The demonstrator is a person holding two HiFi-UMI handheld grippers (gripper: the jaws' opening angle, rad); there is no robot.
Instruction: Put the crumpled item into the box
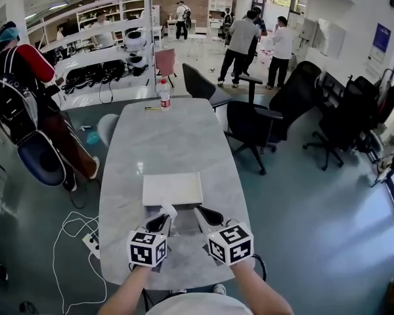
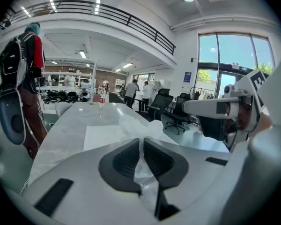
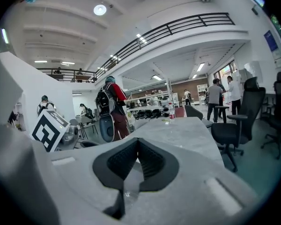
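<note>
A crumpled, clear-white plastic item [image 2: 141, 127] sticks out between the jaws of my left gripper [image 2: 141, 140], which is shut on it. In the head view that left gripper [image 1: 164, 220] hovers over the near end of the grey marble table [image 1: 151, 143], with the crumpled item [image 1: 169, 210] at its tips. Just beyond lies a flat white box [image 1: 172, 189], which also shows as the box [image 2: 105, 136] ahead of the left jaws. My right gripper [image 1: 205, 216] is beside the left one. The right gripper [image 3: 137, 142] has its jaws together, and I see nothing held between them.
A plastic bottle [image 1: 163, 94] stands at the table's far end. Black office chairs [image 1: 249, 123] stand along the right side, and a round stool [image 1: 107, 126] on the left. A person with a backpack [image 1: 16, 84] stands at the left. Cables [image 1: 75, 231] lie on the floor.
</note>
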